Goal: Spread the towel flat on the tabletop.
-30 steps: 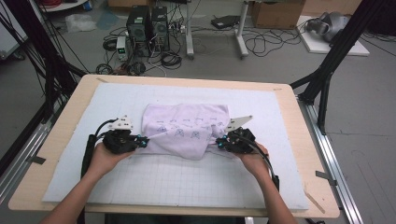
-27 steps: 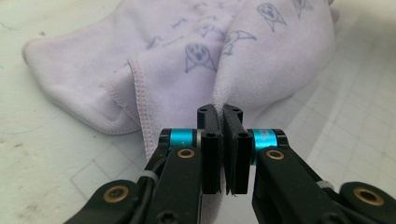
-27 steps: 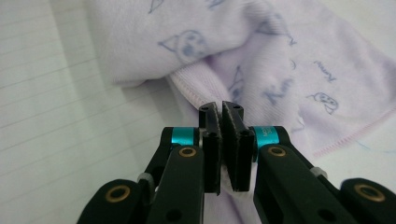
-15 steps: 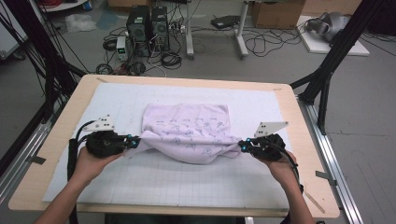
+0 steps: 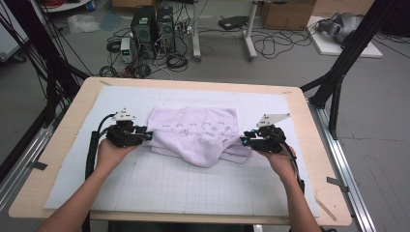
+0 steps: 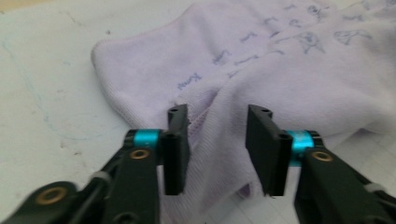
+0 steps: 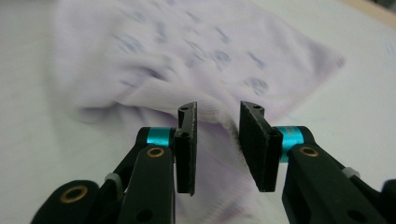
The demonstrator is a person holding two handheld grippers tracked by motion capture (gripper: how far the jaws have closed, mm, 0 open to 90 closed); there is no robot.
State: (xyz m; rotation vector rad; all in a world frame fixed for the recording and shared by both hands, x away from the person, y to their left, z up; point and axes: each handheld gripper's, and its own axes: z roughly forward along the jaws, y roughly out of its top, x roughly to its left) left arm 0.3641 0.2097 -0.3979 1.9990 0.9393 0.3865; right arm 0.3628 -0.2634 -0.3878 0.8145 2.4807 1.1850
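Left hand-held gripper sits at the left edge of the lilac towel, jaws parted with a fold of cloth lying between them in the left gripper view, pads not pressing on it; they have just been opening, so read it as released. Right hand-held gripper mirrors it at the towel's right edge, jaws also just opening, a narrower gap, towel edge between them but no pinch visible (that view is motion-blurred, so contact is a close call).

Towel lies mid-bench on the white gridded mat, folded over on itself, a rounded flap hanging toward the near side, small blue printed marks on top.

Handling, as a judgement: light, soft, limp terry-type cloth; no stiffness, so it will sag and drape from any held point and layers will slide over each other. Not fragile, not slippery; pile gives good friction for the pads. Best hold is at a hemmed edge or corner, pinching all layers of the fold together, one gripper per side so the span stays taut.

Pose: both of the person's forearms come in from the near edge, left hand and right hand low over the mat, grippers roughly level and pointing inward at each other across the towel.
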